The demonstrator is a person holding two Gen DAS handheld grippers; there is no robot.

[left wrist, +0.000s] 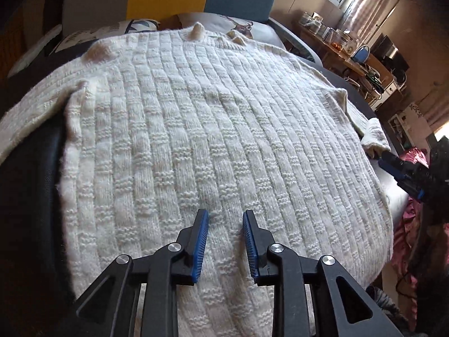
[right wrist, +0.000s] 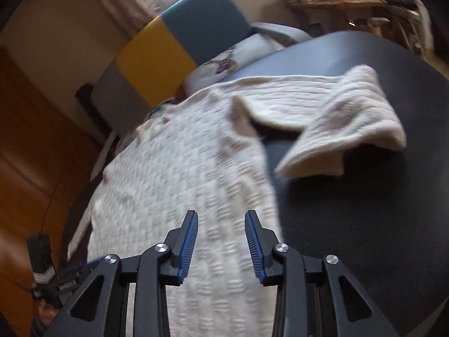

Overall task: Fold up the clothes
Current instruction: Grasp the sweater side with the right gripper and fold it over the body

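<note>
Both the left gripper (left wrist: 225,219) and right gripper (right wrist: 221,220) hang part-open and empty over the cream sweater (left wrist: 196,129), pillows (left wrist: 241,28) beyond.

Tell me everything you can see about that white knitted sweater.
The sweater is cream-white, chunky wool-like knit in a ribbed, basket-weave pattern, with small fluffy tufts near its far edge. It lies spread flat on a dark mat. One sleeve stretches sideways and is bent back on itself at the cuff. The left hand-held gripper and the right hand-held gripper are above its near part, jaws apart, gripping nothing.
</note>
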